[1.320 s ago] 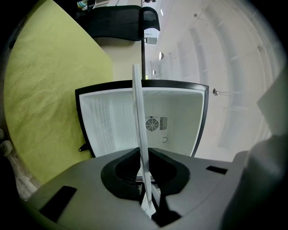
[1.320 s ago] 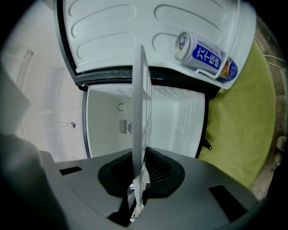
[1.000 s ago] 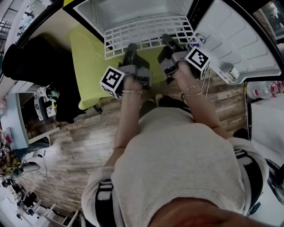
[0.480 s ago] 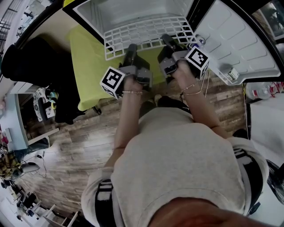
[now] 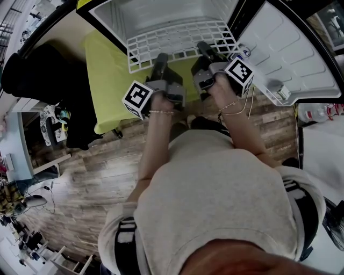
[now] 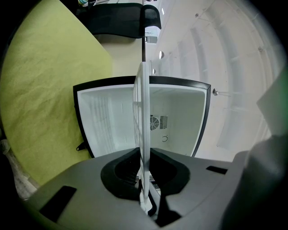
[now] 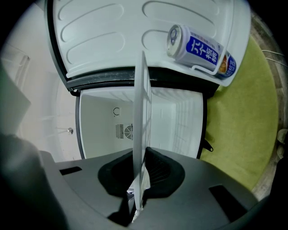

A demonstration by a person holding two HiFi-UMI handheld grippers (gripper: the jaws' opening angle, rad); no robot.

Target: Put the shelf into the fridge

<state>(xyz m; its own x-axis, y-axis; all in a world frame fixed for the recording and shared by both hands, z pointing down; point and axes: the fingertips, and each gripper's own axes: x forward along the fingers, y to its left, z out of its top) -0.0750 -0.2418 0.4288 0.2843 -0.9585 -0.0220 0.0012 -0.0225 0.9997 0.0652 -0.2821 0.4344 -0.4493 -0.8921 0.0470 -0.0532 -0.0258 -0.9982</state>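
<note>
A white wire shelf is held level in front of the open fridge, its far part inside the opening. My left gripper is shut on the shelf's near edge, left of the middle. My right gripper is shut on the same edge further right. In the left gripper view the shelf runs edge-on between the pads of the left gripper toward the fridge's white inside. The right gripper view shows the same: the shelf is clamped in the right gripper.
The fridge door stands open at the right, with a blue and white can in its rack. A yellow-green cloth lies left of the fridge, a black chair beyond it. Wooden floor lies below.
</note>
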